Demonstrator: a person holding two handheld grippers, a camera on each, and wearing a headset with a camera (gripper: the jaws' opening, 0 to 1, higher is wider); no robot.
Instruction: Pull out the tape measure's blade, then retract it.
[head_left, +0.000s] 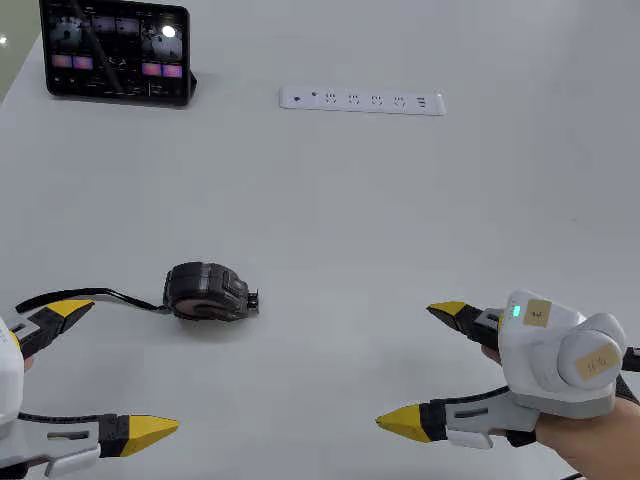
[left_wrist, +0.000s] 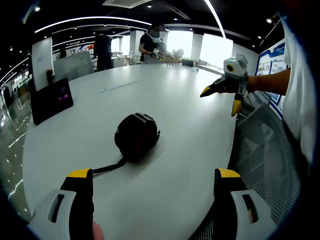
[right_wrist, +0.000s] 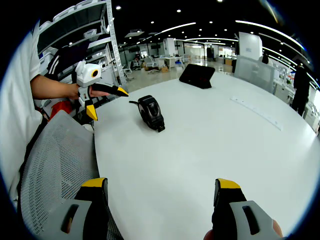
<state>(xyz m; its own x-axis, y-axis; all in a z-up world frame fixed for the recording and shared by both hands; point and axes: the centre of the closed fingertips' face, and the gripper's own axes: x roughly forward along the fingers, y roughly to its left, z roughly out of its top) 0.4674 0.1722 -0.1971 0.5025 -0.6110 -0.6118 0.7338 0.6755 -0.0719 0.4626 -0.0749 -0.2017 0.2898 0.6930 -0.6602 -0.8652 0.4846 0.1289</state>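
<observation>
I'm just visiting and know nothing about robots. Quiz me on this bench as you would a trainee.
1. True or false: the left gripper holds the tape measure.
2. What stands at the far left of the table? A) tablet B) mug C) drill
3. Fill in: the right gripper has its jaws ____.

Key: 1 false; 2 A; 3 open.

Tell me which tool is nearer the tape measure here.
Left. The left tool is open beside the strap end of the tape measure; the right tool, also open, is clearly farther off on the blade-tip side.
</observation>
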